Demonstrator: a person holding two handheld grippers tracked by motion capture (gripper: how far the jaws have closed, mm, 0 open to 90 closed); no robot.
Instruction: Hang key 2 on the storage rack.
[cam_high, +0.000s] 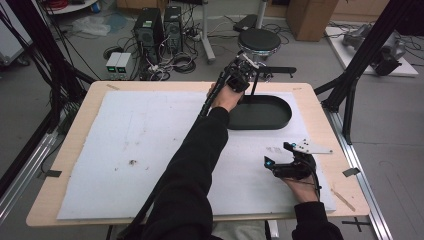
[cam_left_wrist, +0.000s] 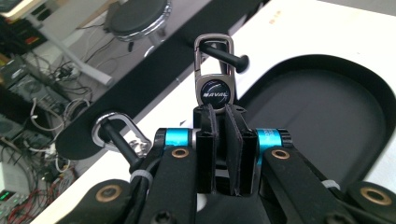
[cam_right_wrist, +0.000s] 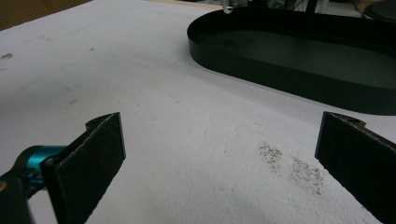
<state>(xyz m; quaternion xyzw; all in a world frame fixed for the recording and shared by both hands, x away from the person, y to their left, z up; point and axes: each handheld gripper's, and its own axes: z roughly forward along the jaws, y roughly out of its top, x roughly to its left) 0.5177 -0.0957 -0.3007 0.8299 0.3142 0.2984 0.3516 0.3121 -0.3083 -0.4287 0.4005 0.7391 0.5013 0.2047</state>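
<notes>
Behind the tabletop (cam_high: 75, 150) we see a cluttered lab floor: computer towers (cam_high: 159, 27), cable tangles, a stool (cam_high: 259, 41) and cardboard. A white sheet (cam_high: 125, 145) covers most of the wooden top, with a dark oval tray (cam_high: 265, 112) at its far right. Our left tongs (cam_left_wrist: 219, 114) are clenched on a keychain (cam_left_wrist: 214, 70), whose clasp is hooked over a peg (cam_left_wrist: 229, 56) on the black rack (cam_left_wrist: 154, 79) beyond the tray; a second ring (cam_left_wrist: 114, 130) hangs on another peg. Our right tongs (cam_right_wrist: 219, 154) rest released on the sheet. If we let go before the clasp seats fully, we judge the keychain could slide off the peg's end; pulling sideways could tip the rack.
</notes>
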